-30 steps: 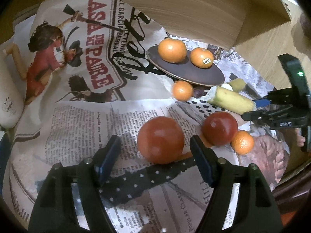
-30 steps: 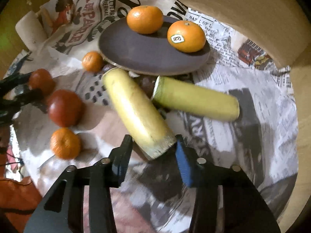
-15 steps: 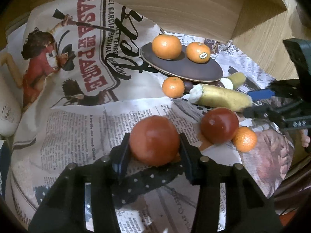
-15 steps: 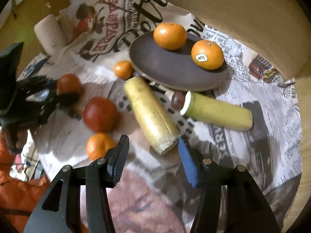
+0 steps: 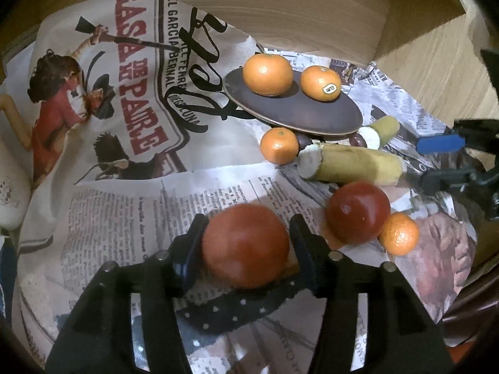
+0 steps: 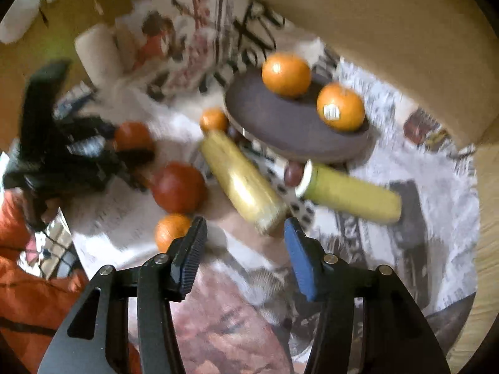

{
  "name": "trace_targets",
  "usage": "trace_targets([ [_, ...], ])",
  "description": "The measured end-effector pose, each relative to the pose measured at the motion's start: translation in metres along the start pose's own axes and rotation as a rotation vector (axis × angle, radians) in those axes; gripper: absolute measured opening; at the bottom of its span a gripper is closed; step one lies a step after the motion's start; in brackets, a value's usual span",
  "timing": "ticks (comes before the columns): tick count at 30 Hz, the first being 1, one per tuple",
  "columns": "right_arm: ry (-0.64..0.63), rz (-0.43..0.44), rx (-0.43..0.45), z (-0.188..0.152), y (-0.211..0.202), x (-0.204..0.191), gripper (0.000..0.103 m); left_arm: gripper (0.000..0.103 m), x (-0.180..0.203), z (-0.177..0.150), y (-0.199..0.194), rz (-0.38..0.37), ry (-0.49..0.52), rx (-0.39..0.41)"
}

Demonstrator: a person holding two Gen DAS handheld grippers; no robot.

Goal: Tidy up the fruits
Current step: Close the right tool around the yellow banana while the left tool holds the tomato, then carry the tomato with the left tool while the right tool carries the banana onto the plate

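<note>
Nearest in the left wrist view, the left hand-held gripper (image 5: 248,243) pinches a red fruit (image 5: 245,249), one pad against each flank; whether the fruit is off the newspaper (image 5: 124,218) cannot be told. Just right of it a second red fruit (image 5: 358,212) touches a small mandarin (image 5: 399,233), both lying loose on the paper. Beyond them a cut banana piece (image 5: 352,165) lies across the paper, with another small mandarin (image 5: 279,149) at its left end and a greener banana piece (image 5: 385,126) behind, partly under the rim of the dark plate (image 5: 296,115). The plate carries two large oranges (image 5: 268,74), one stickered. By my judgement the sorting is early: two fruits on the plate, at least six loose around it. The right hand-held gripper (image 6: 244,243) is spread and empty, hovering just short of the near banana piece; its view is blurred. Open room is best on the near and right parts of the plate, since the oranges sit toward its far side. The plate seems propped on fruit and tilted, so a round fruit may roll. A wooden wall (image 5: 280,15) closes the far side, and the counter (image 5: 436,62) shows bare at far right.
</note>
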State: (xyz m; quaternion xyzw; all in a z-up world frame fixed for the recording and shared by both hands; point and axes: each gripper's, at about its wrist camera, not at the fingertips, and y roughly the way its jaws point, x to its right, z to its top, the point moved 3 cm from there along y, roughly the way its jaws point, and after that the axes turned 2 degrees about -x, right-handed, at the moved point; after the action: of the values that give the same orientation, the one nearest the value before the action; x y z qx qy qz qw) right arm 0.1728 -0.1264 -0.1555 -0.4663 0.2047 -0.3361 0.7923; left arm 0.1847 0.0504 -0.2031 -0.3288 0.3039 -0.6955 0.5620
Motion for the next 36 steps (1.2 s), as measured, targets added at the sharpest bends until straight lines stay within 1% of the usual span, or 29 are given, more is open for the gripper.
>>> trace_targets([
  [2, -0.022, -0.006, 0.03, 0.011, 0.0, -0.005, 0.049, 0.054, 0.0, 0.001, 0.001, 0.008, -0.002, 0.001],
  [4, -0.04, -0.017, 0.037, 0.022, 0.009, -0.007, 0.049, 0.054, 0.001, 0.001, 0.002, 0.018, 0.005, 0.001],
  [6, -0.052, -0.014, 0.023, 0.033, 0.026, -0.007, 0.049, 0.053, 0.002, -0.001, 0.001, 0.025, 0.011, 0.002],
  [9, -0.059, 0.002, -0.023, 0.039, 0.048, -0.003, 0.049, 0.048, 0.001, -0.004, -0.002, 0.025, 0.011, 0.007],
  [11, -0.043, 0.032, -0.058, 0.036, 0.06, 0.003, 0.049, 0.048, 0.0, -0.005, -0.004, 0.014, -0.003, 0.011],
  [13, -0.015, 0.049, -0.042, 0.031, 0.056, 0.009, 0.045, 0.048, 0.0, -0.005, -0.006, 0.006, -0.007, 0.016],
  [16, 0.025, 0.067, -0.027, 0.013, 0.04, 0.015, 0.036, 0.047, 0.005, -0.003, -0.004, -0.006, 0.006, 0.014],
  [18, 0.021, 0.052, -0.036, -0.003, 0.03, 0.016, 0.036, 0.047, 0.01, -0.002, -0.003, -0.007, 0.026, 0.014],
  [20, -0.004, 0.016, -0.054, -0.016, 0.024, 0.014, 0.036, 0.047, 0.015, -0.002, -0.001, -0.005, 0.042, 0.011],
  [22, -0.006, -0.001, -0.068, -0.021, 0.022, 0.014, 0.036, 0.047, 0.016, -0.002, 0.001, -0.005, 0.044, 0.001],
  [24, -0.002, -0.003, -0.055, -0.017, 0.022, 0.013, 0.036, 0.048, 0.015, -0.002, 0.002, -0.009, 0.032, -0.005],
  [28, 0.007, 0.013, -0.03, -0.001, 0.035, 0.012, 0.042, 0.048, 0.011, -0.003, 0.001, -0.017, 0.012, -0.006],
  [31, 0.064, 0.048, -0.054, 0.007, 0.058, 0.013, 0.043, 0.048, 0.012, -0.004, 0.0, -0.006, 0.013, -0.001],
  [32, 0.076, 0.047, -0.042, 0.007, 0.061, 0.013, 0.042, 0.048, 0.013, -0.005, 0.0, 0.002, 0.018, 0.001],
  [33, 0.083, 0.037, -0.011, 0.007, 0.061, 0.012, 0.041, 0.048, 0.014, -0.005, 0.0, 0.011, 0.026, 0.004],
  [35, 0.096, 0.013, 0.027, 0.005, 0.059, 0.012, 0.036, 0.047, 0.016, -0.005, 0.0, 0.021, 0.029, 0.005],
  [36, 0.102, 0.009, 0.037, 0.004, 0.058, 0.012, 0.036, 0.047, 0.016, -0.003, 0.0, 0.025, 0.03, 0.003],
])
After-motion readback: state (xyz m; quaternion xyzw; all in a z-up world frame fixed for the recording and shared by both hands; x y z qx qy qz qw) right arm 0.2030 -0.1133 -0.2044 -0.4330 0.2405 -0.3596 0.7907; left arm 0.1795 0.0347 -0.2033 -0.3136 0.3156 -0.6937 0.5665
